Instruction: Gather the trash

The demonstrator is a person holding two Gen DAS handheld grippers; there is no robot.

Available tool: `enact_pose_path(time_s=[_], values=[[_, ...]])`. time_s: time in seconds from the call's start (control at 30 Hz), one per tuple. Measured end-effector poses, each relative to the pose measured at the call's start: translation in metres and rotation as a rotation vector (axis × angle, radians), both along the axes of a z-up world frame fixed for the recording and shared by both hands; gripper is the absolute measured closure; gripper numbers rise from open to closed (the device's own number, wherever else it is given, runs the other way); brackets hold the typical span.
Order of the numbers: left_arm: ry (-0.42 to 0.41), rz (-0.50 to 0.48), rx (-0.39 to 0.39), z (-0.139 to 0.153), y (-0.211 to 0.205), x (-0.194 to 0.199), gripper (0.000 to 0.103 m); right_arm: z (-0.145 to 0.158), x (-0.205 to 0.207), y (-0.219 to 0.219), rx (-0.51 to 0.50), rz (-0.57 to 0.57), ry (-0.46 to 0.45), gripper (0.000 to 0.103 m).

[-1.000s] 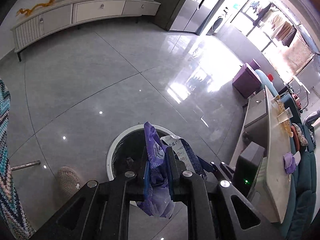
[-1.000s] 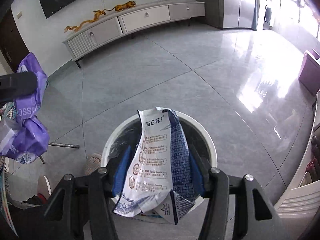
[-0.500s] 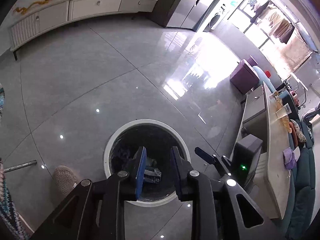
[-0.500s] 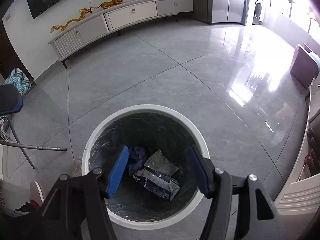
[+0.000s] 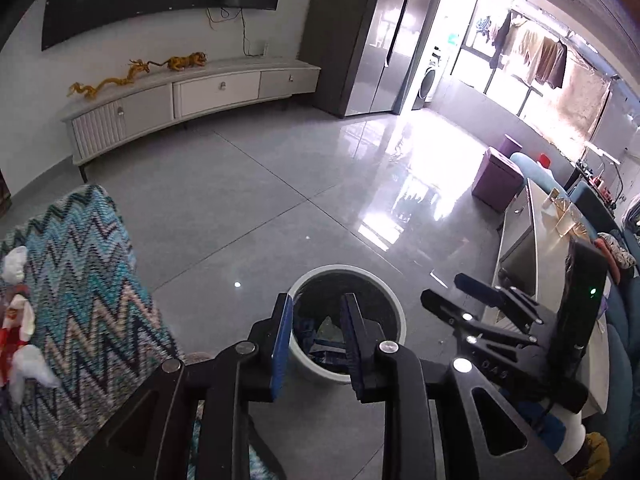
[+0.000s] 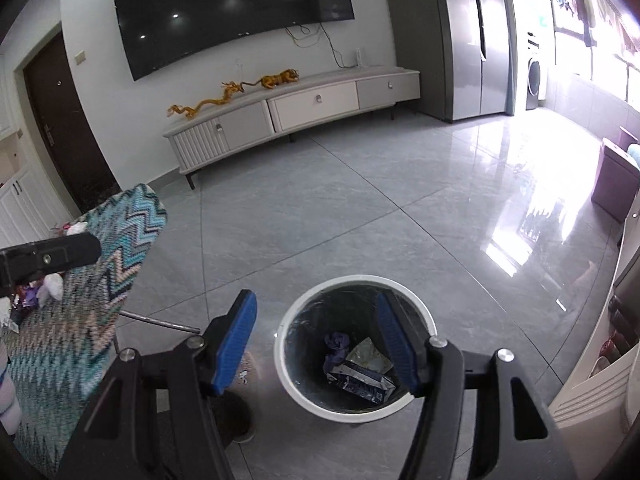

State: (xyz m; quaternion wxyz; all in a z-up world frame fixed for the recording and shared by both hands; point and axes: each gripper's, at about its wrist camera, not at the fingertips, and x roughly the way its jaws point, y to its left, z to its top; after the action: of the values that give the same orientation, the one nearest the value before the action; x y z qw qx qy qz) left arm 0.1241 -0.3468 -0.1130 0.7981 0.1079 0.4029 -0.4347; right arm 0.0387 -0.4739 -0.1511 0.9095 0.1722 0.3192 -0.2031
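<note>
- My left claw [image 5: 316,334] hangs above the white-rimmed trash bin [image 5: 394,308], its blue pads apart with nothing between them
- My right claw [image 6: 316,344] is spread wide and empty too, with the bin [image 6: 356,280] low in its view, toward 5 o'clock of centre
- Done so far, as I judge it: the bin already holds a crumpled purple wrapper [image 6: 338,342], a blue-and-white packet [image 6: 362,384] and a pale foil pouch [image 6: 368,356], all lying on the black liner at the bottom
- Left to do: more litter sits on the zigzag-patterned bench [image 6: 120,264] at 9 o'clock of the bin. From my left claw's camera I see white crumpled tissue [image 5: 34,364] and a red-and-white scrap [image 5: 16,320] at its far left edge
- My right claw's camera shows more white and purple bits [image 6: 48,284] on the same bench, partly hidden behind my left claw
- How much more trash lies beyond the edges of both views I cannot tell
- My guess for the next move: swing both claws toward 9 o'clock, back to the bench, and clamp another piece each
</note>
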Motion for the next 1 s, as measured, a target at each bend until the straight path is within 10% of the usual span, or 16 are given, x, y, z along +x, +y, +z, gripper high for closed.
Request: enact_pose_path(time_s=[0.37, 0.47, 1.0], values=[[-0.106, 0.194, 0.000, 0.034, 0.161, -0.008, 0.070, 0.071, 0.029, 0.123, -0.027, 0.277, -0.069, 0.043], [-0.115, 0.269, 0.002, 0.029, 0.207, -0.002, 0.056, 0.072, 0.047, 0.157, -0.039, 0.355, -0.042, 0.043], [-0.045, 0.514, 0.047, -0.032, 0.382, 0.063, 0.051, 0.041, 0.136, 0.259, 0.005, 0.721, 0.041, 0.043]])
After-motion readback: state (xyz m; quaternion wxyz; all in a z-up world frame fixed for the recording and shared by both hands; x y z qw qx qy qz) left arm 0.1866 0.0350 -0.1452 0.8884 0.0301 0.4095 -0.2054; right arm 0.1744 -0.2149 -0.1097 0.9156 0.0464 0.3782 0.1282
